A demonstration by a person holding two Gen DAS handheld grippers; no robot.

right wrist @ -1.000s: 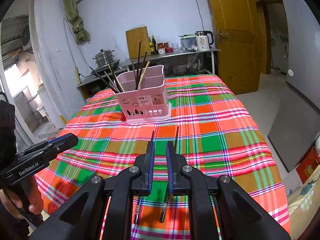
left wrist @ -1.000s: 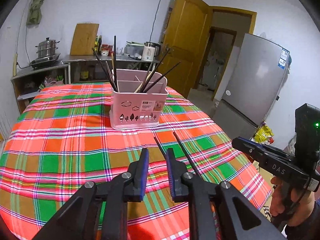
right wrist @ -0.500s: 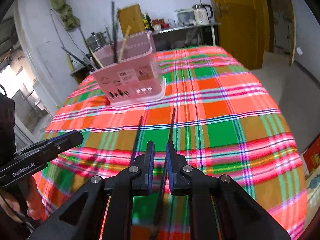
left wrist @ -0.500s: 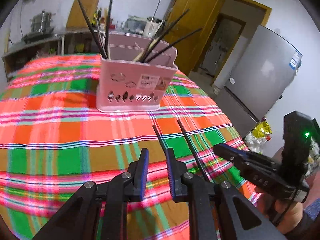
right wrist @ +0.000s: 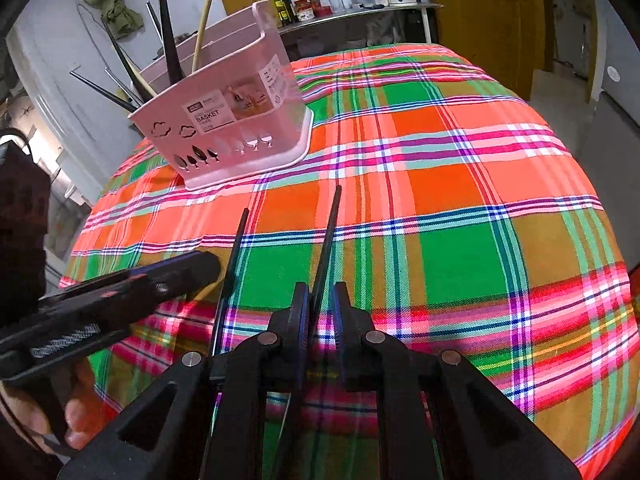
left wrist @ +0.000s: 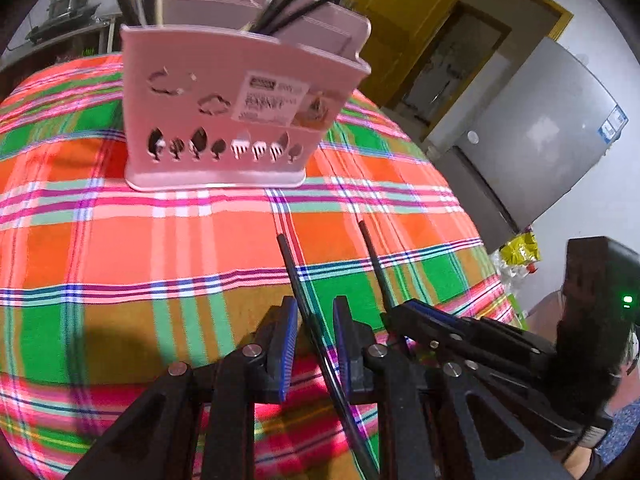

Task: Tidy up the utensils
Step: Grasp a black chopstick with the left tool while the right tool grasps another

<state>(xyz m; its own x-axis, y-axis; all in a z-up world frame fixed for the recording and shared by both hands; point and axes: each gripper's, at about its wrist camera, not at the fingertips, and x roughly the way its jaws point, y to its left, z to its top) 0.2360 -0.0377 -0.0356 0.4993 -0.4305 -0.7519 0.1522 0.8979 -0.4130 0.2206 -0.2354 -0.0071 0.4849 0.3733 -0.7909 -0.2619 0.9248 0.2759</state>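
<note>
Two black chopsticks lie side by side on the plaid tablecloth. The left chopstick (left wrist: 294, 272) runs between the jaws of my left gripper (left wrist: 314, 320), which is open and low over it. The right chopstick (right wrist: 329, 240) runs between the jaws of my right gripper (right wrist: 321, 304), which is open with a narrow gap around it. The other chopstick (right wrist: 234, 264) lies to its left. A pink utensil basket (left wrist: 236, 108) holding several chopsticks stands farther back; it also shows in the right wrist view (right wrist: 228, 120).
The round table (right wrist: 460, 184) carries a red, green and orange plaid cloth. The right gripper's body (left wrist: 480, 340) is close beside my left one. A grey fridge (left wrist: 540, 136) and a yellow door (right wrist: 492, 12) stand beyond the table.
Both grippers have moved forward and down toward the cloth. Each one now straddles one of the two lying chopsticks, and the basket looms closer.
</note>
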